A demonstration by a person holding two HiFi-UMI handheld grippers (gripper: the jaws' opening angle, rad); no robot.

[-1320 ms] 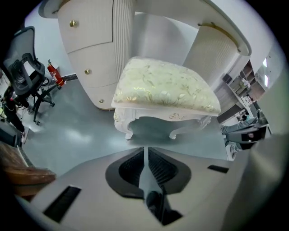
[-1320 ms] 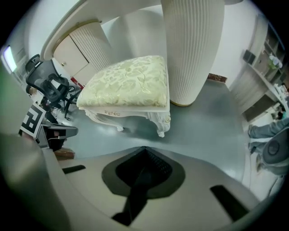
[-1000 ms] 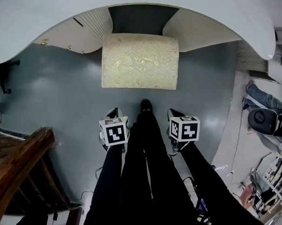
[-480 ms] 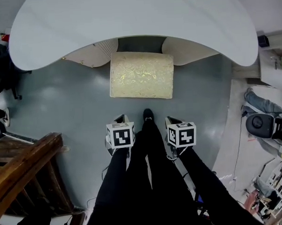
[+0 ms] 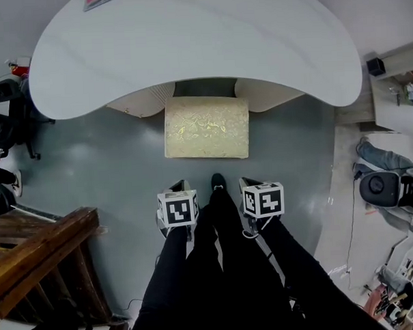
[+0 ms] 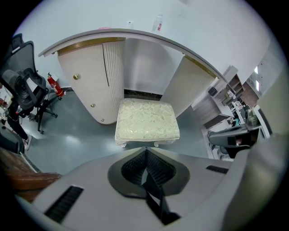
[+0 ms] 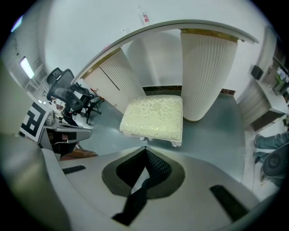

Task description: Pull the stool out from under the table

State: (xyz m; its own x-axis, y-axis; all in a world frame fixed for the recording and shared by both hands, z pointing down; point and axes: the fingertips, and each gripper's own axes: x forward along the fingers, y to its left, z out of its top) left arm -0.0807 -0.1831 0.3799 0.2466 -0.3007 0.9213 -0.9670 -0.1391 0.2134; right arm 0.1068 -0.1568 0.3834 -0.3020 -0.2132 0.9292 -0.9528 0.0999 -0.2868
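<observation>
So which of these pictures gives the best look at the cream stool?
The left gripper view: the stool sits centred, whole cushion and little feet showing. The right gripper view shows it slanted; the head view only its top, from above.

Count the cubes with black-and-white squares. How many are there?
2. The left cube rides on the left gripper, the right cube on the right gripper, either side of the person's leg, both short of the stool. None seems hidden.
</observation>
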